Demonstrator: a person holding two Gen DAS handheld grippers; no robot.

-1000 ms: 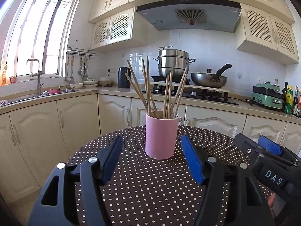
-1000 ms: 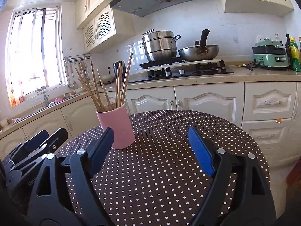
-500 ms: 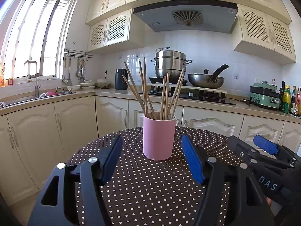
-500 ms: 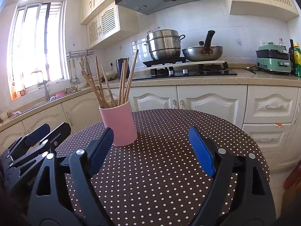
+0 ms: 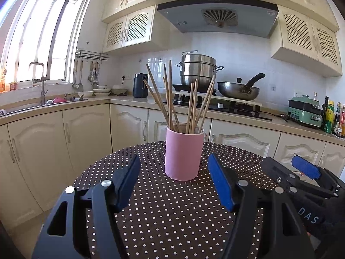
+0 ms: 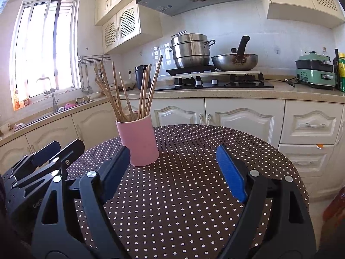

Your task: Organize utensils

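Observation:
A pink cup (image 5: pixel 183 153) stands upright on the round polka-dot table (image 5: pixel 172 211) and holds several wooden chopsticks (image 5: pixel 172 99). It also shows in the right wrist view (image 6: pixel 139 141), with the chopsticks (image 6: pixel 129 92) fanned out of it. My left gripper (image 5: pixel 173 179) is open and empty, just in front of the cup. My right gripper (image 6: pixel 174 168) is open and empty, to the right of the cup; its left finger sits close beside the cup. Each gripper shows at the edge of the other's view.
Kitchen cabinets and a counter (image 5: pixel 237 116) run behind the table, with a stove, steel pots (image 5: pixel 198 69) and a pan. A sink (image 5: pixel 43 103) lies at the left under the window. The table's far edge (image 6: pixel 215 127) is close behind the cup.
Both views have tilted slightly and shifted; the cup sits a little higher and more centred in the left view. Both grippers stay open and empty.

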